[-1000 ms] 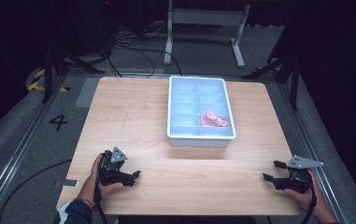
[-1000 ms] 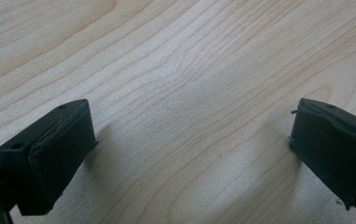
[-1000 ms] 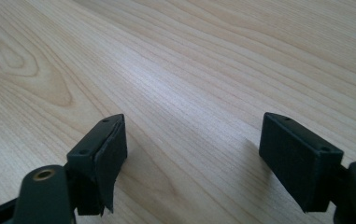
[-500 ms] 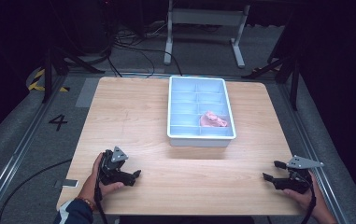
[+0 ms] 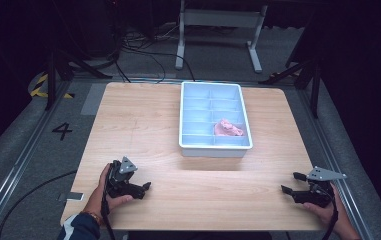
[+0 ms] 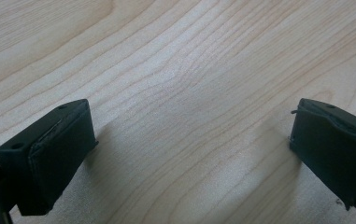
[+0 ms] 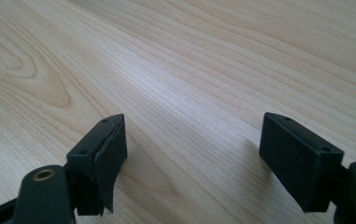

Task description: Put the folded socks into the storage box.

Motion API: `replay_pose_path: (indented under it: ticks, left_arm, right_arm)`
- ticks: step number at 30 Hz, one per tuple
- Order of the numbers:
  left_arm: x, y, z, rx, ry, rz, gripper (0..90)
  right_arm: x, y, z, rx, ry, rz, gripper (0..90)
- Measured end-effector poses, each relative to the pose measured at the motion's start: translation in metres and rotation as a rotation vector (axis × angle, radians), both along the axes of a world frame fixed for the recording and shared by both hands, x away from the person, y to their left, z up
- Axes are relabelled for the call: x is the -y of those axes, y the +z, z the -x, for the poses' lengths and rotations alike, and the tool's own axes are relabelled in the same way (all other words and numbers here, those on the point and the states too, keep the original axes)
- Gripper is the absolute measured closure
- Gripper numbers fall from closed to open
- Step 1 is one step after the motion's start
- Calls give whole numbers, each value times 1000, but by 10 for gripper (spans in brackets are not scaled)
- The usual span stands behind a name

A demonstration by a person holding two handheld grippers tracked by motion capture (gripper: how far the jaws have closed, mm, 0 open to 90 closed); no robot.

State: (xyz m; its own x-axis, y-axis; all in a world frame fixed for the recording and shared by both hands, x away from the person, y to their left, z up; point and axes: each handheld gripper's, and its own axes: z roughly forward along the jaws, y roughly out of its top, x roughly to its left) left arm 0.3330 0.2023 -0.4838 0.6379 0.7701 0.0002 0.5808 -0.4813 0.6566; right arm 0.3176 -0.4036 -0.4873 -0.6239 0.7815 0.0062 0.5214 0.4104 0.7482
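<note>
A pale blue divided tray point(image 5: 215, 148) stands on the wooden table point(image 5: 138, 120), right of centre towards the far side. A crumpled pink thing point(image 5: 228, 128) lies in a compartment of its right column, near the front. My left gripper point(image 5: 144, 189) rests at the table's near left in a person's hand, far from the tray. Its jaws point(image 6: 189, 116) stand wide open over bare wood. At the near right edge my right gripper point(image 5: 291, 183) is held by the other hand, its jaws point(image 7: 193, 122) also open with nothing between them.
Grey floor surrounds the table, with a painted number 4 point(image 5: 62, 131) at the left and yellow-black tape point(image 5: 40, 85) beyond it. Cables and a metal stand point(image 5: 218, 20) lie behind the table. A small grey tag point(image 5: 71, 197) sits by the near left corner.
</note>
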Motion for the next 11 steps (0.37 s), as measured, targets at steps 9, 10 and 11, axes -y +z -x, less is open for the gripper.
replay_pose_path:
  ticks: [9, 10, 11]
  left_arm:
    - [0, 0, 0, -2, 2, 5, 4]
    - [0, 0, 0, -2, 2, 5, 4]
    - [1, 0, 0, -3, 6, 9, 4]
  right_arm:
    - [0, 0, 0, -1, -1, 0, 237]
    - [0, 0, 0, -1, -1, 0, 236]
    - [0, 0, 0, -1, -1, 0, 236]
